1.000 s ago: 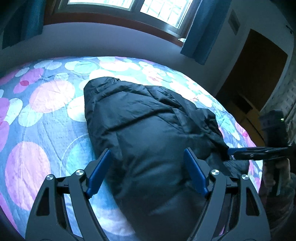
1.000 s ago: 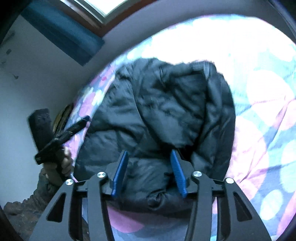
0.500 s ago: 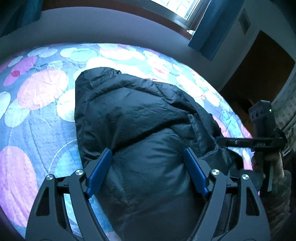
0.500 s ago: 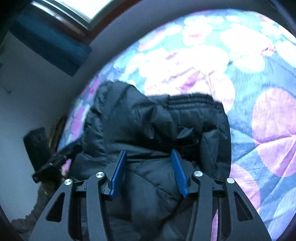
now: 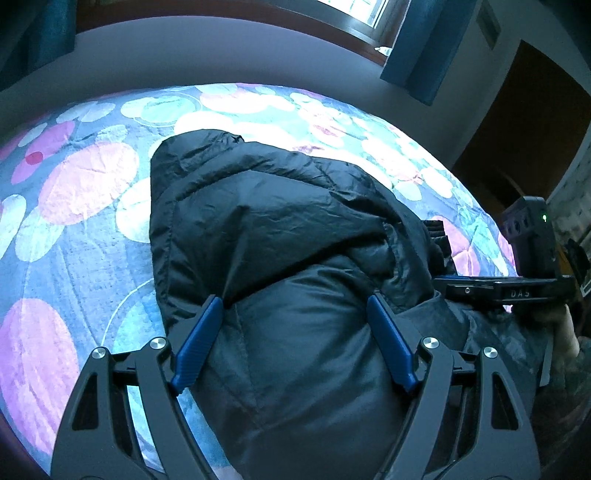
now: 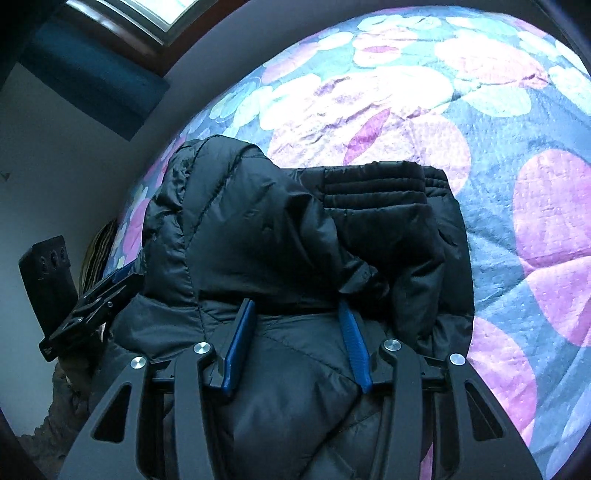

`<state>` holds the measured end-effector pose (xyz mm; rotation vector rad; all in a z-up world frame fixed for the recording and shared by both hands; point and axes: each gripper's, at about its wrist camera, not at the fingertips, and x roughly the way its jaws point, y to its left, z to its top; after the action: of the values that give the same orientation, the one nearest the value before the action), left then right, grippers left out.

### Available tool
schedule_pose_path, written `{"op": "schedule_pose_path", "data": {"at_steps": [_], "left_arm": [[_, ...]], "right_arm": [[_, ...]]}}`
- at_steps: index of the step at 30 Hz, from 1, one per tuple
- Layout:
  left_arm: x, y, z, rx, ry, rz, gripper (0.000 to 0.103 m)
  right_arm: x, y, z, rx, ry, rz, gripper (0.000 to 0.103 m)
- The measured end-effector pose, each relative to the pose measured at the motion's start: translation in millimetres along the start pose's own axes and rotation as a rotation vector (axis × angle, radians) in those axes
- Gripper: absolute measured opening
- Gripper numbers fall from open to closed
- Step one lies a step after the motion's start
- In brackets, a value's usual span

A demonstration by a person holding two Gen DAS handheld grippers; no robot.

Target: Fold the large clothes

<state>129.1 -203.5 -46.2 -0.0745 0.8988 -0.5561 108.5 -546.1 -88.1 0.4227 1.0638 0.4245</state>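
Observation:
A black puffy jacket (image 5: 277, 221) lies on a bed with a circle-patterned bedspread (image 5: 74, 229). Its near part is folded up over the rest. My left gripper (image 5: 294, 298) has its jaws wide apart, and the thick near fold fills the space between the blue pads. In the right wrist view the jacket (image 6: 258, 229) shows a ribbed cuff (image 6: 373, 181) on top. My right gripper (image 6: 296, 302) is shut on the same near fold, with its jaws narrower. Each gripper shows from the side in the other's view, the right gripper (image 5: 498, 291) and the left gripper (image 6: 96, 302), both at the jacket's edge.
The bedspread (image 6: 517, 184) reaches out past the jacket on the far side and to both sides. A grey wall, a window (image 5: 362, 11) and blue curtains (image 5: 421, 44) stand behind the bed. A dark doorway (image 5: 517, 129) is at the right.
Both grippers have come forward and down over the jacket with the near fold between their pads. The jacket now fills more of each view. The jaw widths look the same.

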Motion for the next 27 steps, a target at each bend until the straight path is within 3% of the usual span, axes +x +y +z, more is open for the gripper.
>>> {"op": "schedule_pose_path", "data": {"at_steps": [6,13,17,21,27], "left_arm": [[-31,-6,-7,-0.015,-0.031,-0.005,0.079],[-70,-19,-28,-0.036,-0.085,-0.061,0.079],[-72,-32,-47,-0.021,-0.066,-0.086,0.079],[-65,-39,-56,0.015,-0.065,-0.045,0.079],[-55,-38,-59,0.037,-0.059,-0.026,0.079]], "right_arm": [[-23,11,-12,-0.007,-0.051,-0.034,0.053],[-77,40,-42,-0.068,-0.144,-0.060,0.055],[-90,52,-66,-0.107,-0.129,-0.048,0.055],[-85,53,-86,-0.125,-0.074,-0.050,0.055],[-62,31,-92,-0.053,-0.007,-0.060,0.055]]}}
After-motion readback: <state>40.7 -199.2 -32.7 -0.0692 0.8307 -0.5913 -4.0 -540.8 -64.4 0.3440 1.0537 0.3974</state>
